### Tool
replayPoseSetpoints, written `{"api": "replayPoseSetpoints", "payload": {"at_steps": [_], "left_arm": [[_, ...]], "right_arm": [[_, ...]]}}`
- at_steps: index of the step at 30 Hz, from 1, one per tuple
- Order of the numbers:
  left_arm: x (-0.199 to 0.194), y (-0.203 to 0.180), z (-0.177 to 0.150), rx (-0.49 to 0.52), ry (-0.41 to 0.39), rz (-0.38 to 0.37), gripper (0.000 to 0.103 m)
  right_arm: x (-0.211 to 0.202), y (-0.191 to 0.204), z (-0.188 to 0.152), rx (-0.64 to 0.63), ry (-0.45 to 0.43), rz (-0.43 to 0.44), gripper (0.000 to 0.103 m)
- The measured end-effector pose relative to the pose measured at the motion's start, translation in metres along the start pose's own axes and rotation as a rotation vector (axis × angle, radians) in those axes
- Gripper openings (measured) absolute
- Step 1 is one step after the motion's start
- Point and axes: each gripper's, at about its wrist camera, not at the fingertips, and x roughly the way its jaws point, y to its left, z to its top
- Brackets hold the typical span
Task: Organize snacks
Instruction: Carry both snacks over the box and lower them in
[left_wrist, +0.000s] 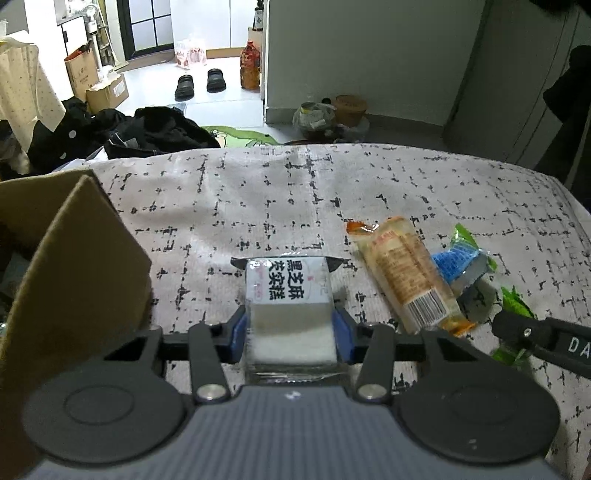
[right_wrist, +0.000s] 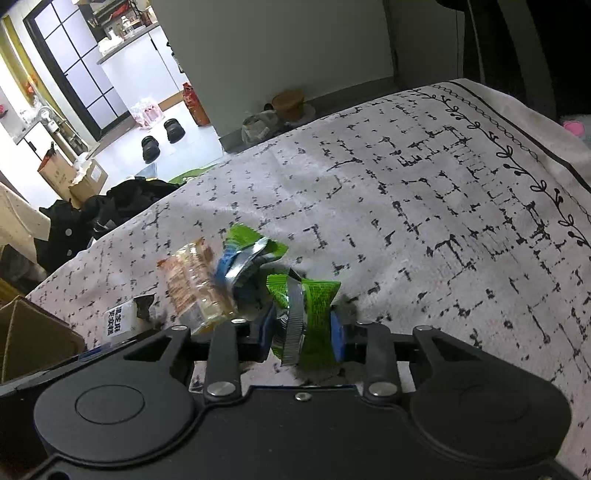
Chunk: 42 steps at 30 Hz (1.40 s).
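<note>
Left wrist view: the left hand-held gripper (left_wrist: 290, 295) clamps a white square snack packet with black Chinese lettering (left_wrist: 288, 295) between its blue pads, near the middle of the bed with the black-flecked white cover (left_wrist: 258, 192). A brown cardboard box (left_wrist: 70, 258) stands at the bed's left edge. Toward the right edge lie a long clear-wrapped orange-tipped pastry bar (left_wrist: 406, 280) and, touching it, a blue-and-green foil packet (left_wrist: 463, 262).

Right wrist view: the right hand-held gripper (right_wrist: 306, 325) pinches a crumpled green-and-silver foil wrapper (right_wrist: 310, 314), just beside the blue-and-green foil packet (right_wrist: 243, 258) and the pastry bar (right_wrist: 192, 288).
</note>
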Motion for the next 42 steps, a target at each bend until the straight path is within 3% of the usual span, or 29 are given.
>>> {"api": "replayPoseSetpoints", "payload": {"at_steps": [12,25,42], "left_arm": [[-0.05,0.017,0.015,0.024,-0.119,-0.062,0.046],[-0.094,0.046,0.014,-0.015,-0.193,-0.108,0.046],[-0.139,0.101,0.011,-0.106,-0.298,-0.084,0.046]], "right_arm": [[-0.033,0.03,-0.003,-0.017,-0.06,0.037,0.031],[-0.067,0.071,-0.003,-0.05,-0.127,0.087,0.031],[-0.091,0.129,-0.014,-0.13,-0.166,0.178,0.031]]}}
